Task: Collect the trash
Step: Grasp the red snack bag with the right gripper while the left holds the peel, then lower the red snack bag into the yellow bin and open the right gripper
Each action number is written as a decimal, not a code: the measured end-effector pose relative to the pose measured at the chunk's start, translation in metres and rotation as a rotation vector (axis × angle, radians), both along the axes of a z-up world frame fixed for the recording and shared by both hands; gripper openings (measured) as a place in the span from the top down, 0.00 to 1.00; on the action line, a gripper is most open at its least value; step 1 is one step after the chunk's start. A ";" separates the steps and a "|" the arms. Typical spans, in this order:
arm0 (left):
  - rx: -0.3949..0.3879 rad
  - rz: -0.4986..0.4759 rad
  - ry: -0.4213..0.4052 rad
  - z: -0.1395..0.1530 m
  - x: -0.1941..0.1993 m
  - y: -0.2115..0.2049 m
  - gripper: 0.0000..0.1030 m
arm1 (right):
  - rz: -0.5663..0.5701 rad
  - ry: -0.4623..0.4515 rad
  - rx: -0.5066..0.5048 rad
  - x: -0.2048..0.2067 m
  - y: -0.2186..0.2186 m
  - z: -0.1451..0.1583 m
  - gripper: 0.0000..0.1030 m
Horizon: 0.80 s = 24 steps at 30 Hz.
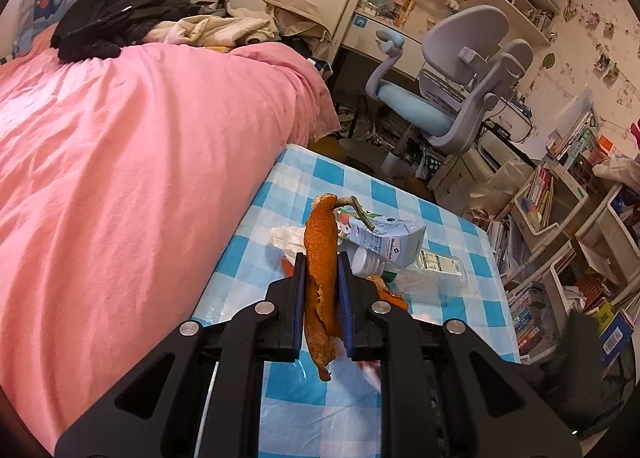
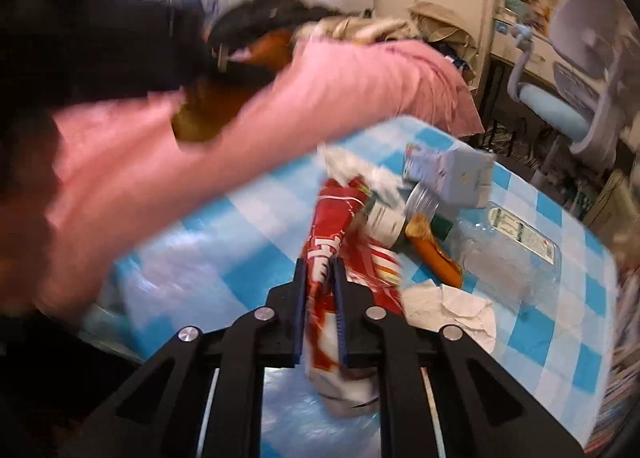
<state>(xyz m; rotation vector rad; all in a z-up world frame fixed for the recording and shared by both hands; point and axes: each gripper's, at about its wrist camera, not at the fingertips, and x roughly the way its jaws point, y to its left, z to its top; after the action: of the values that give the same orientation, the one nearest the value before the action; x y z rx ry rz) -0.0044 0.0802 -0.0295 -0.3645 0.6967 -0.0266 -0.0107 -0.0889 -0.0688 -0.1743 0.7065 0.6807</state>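
Observation:
My left gripper (image 1: 320, 258) is shut on a long strip of orange peel (image 1: 320, 242), held upright above the blue-checked table (image 1: 460, 322). Beyond it lie a grey milk carton (image 1: 396, 244), a clear plastic bottle (image 1: 432, 270), a white tissue (image 1: 286, 238) and another peel piece (image 1: 390, 290). In the blurred right wrist view, my right gripper (image 2: 320, 264) is shut on a red and white snack wrapper (image 2: 336, 214). Ahead of it lie the carton (image 2: 460, 174), the bottle (image 2: 508, 250), an orange peel (image 2: 436, 250) and crumpled white paper (image 2: 456, 306).
A bed with a pink cover (image 1: 140, 146) runs along the table's left side, with clothes (image 1: 120, 18) piled at its far end. A grey and blue desk chair (image 1: 452, 90) stands beyond the table. Crowded shelves and book bins (image 1: 560, 218) fill the right.

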 end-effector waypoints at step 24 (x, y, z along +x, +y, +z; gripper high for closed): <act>0.083 -0.064 0.000 -0.002 -0.026 -0.016 0.86 | -0.038 0.150 0.398 -0.065 -0.071 0.023 0.89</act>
<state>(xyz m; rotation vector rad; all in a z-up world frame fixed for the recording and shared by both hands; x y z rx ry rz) -0.0301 0.0640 -0.0311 -0.2627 0.7068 -0.0580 -0.0752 -0.1594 -0.0453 0.2574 0.7007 0.7897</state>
